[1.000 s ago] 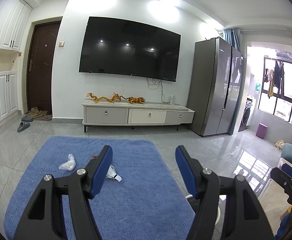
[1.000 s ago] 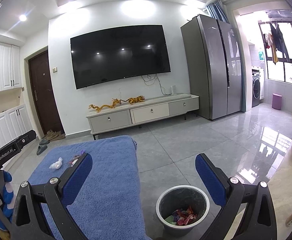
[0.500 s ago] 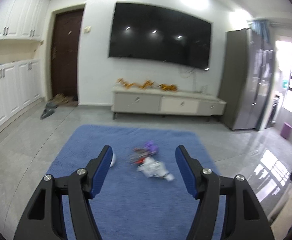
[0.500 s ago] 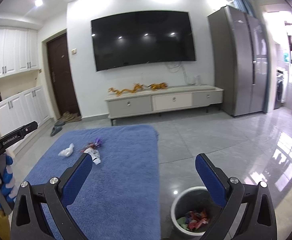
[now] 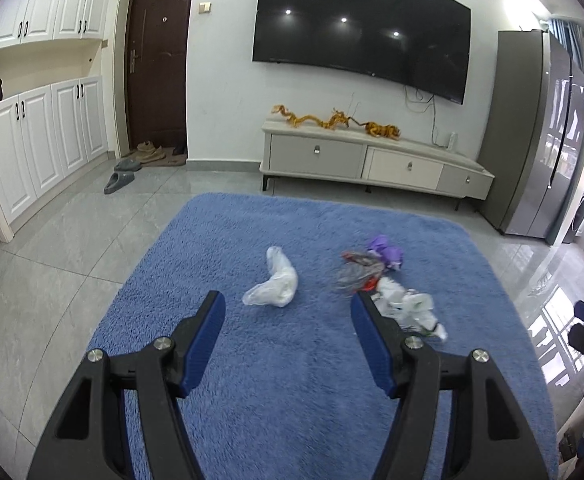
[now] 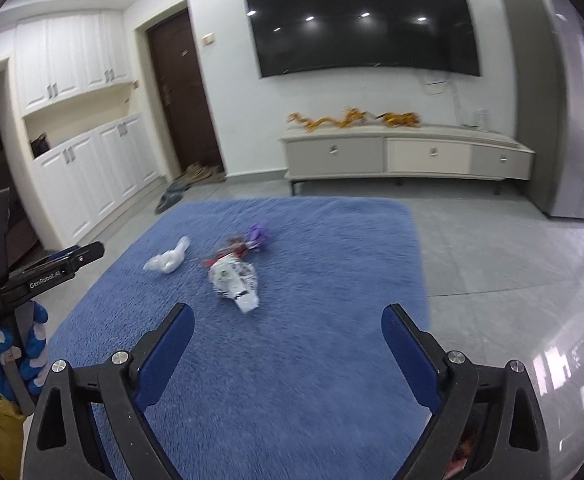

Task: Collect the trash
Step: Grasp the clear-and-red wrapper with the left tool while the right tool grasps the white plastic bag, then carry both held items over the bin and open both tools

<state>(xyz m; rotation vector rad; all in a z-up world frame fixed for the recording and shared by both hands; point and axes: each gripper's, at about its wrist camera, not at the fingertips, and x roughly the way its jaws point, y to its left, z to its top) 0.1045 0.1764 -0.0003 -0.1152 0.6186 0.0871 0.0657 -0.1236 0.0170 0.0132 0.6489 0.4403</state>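
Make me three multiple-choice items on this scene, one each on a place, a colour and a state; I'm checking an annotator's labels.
1. Where does the white plastic bag lie?
A. on the blue rug
B. on the TV cabinet
C. on the bare tiles

2. What colour is the crumpled piece farthest from the camera in the wrapper pile?
A. green
B. purple
C. yellow

3. What is between the left gripper fingers?
A. the bag, clamped
B. a slipper
C. nothing

Answers:
1 A, the bag rests on the rug's pile.
2 B, it shows purple in both views.
3 C, the pads stand apart with only rug between them.
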